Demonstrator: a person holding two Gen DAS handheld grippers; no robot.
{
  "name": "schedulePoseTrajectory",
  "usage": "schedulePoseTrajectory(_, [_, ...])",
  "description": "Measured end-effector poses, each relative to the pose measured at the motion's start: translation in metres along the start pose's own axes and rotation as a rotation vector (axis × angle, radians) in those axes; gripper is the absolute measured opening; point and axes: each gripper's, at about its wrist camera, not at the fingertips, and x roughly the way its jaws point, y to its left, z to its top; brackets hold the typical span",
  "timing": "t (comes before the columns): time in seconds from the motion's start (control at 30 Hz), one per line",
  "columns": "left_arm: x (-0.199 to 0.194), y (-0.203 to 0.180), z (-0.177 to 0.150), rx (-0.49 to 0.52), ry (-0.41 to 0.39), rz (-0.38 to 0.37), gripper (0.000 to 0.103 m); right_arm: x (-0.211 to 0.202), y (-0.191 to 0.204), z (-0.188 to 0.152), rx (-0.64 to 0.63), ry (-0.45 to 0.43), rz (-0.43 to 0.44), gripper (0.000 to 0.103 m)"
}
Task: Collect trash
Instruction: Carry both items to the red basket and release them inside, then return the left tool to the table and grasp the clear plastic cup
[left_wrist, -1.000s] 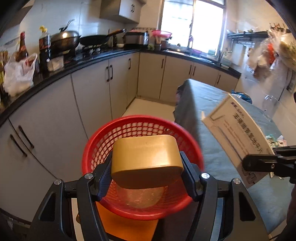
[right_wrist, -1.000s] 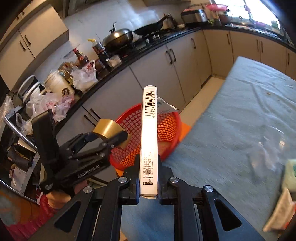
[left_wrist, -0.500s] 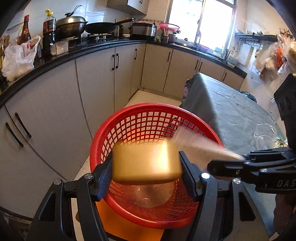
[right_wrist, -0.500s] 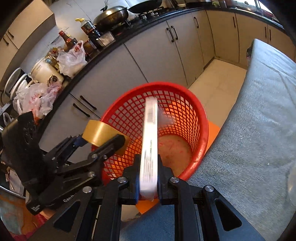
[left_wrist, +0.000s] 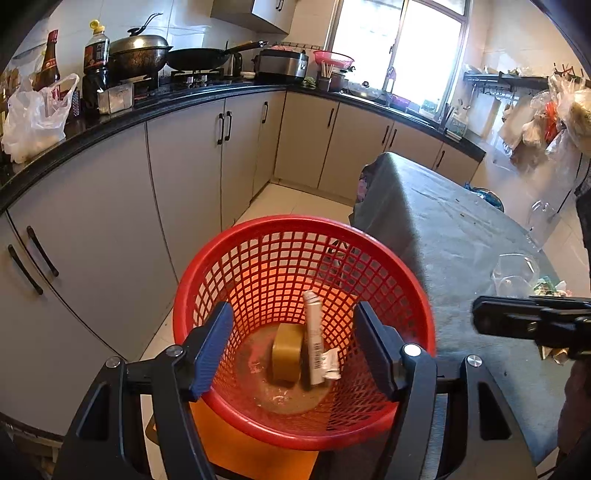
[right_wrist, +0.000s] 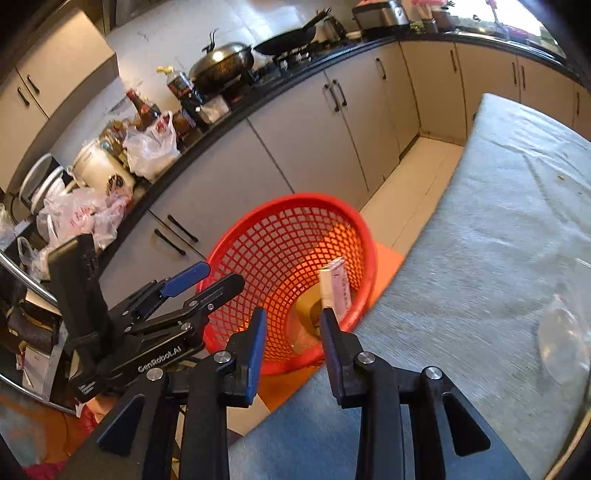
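Observation:
A red mesh basket (left_wrist: 258, 227) stands on the floor below both grippers. In its bottom lie a gold box (left_wrist: 286, 352) and a flat white carton (left_wrist: 316, 339) standing on edge beside it. My left gripper (left_wrist: 291, 325) hangs open over the basket, nothing between its blue pads. My right gripper (right_wrist: 291, 325) is above the near rim of the basket (right_wrist: 295, 199); its jaws are opening and hold nothing. The white carton (right_wrist: 334, 284) and gold box (right_wrist: 308, 306) show beyond its fingertips. The left gripper (right_wrist: 221, 278) is at its left.
A table under a grey cloth (left_wrist: 461, 240) runs along the right of the basket, with a clear plastic container (left_wrist: 515, 271) and scraps (left_wrist: 550, 288) on it. Grey kitchen cabinets (left_wrist: 184, 177) line the left. An orange mat (right_wrist: 388, 258) lies under the basket.
The left gripper let go of the gold box and the right gripper let go of the white carton; both now lie in the basket. Both sets of jaws have opened.

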Motion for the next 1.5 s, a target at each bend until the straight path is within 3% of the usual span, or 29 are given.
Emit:
schedulePoseTrajectory(0.23, [-0.014, -0.017, 0.003, 0.026, -0.021, -0.012, 0.067, -0.054, -0.014, -0.020, 0.020, -0.094, -0.026, 0.033])
schedulePoseTrajectory(0.37, [-0.021, -0.030, 0.005, 0.040, -0.028, -0.017, 0.068, -0.083, -0.025, -0.036, 0.043, -0.144, -0.037, 0.043])
schedulePoseTrajectory(0.77, [-0.039, -0.085, 0.004, 0.115, -0.039, -0.038, 0.069, -0.154, -0.069, -0.079, 0.144, -0.256, -0.082, 0.045])
schedulePoseTrajectory(0.97, [-0.036, -0.134, -0.002, 0.197, -0.012, -0.088, 0.072, -0.200, -0.108, -0.107, 0.238, -0.344, -0.133, 0.045])
schedulePoseTrajectory(1.27, [-0.014, -0.215, -0.016, 0.302, 0.051, -0.160, 0.077, -0.238, -0.151, -0.150, 0.350, -0.390, -0.195, 0.052])
schedulePoseTrajectory(1.33, [-0.008, -0.230, -0.014, 0.328, 0.043, -0.155, 0.082, -0.243, -0.159, -0.157, 0.367, -0.394, -0.201, 0.052])
schedulePoseTrajectory(1.5, [0.018, -0.269, -0.008, 0.448, 0.032, -0.069, 0.084, -0.255, -0.175, -0.170, 0.407, -0.416, -0.208, 0.052])
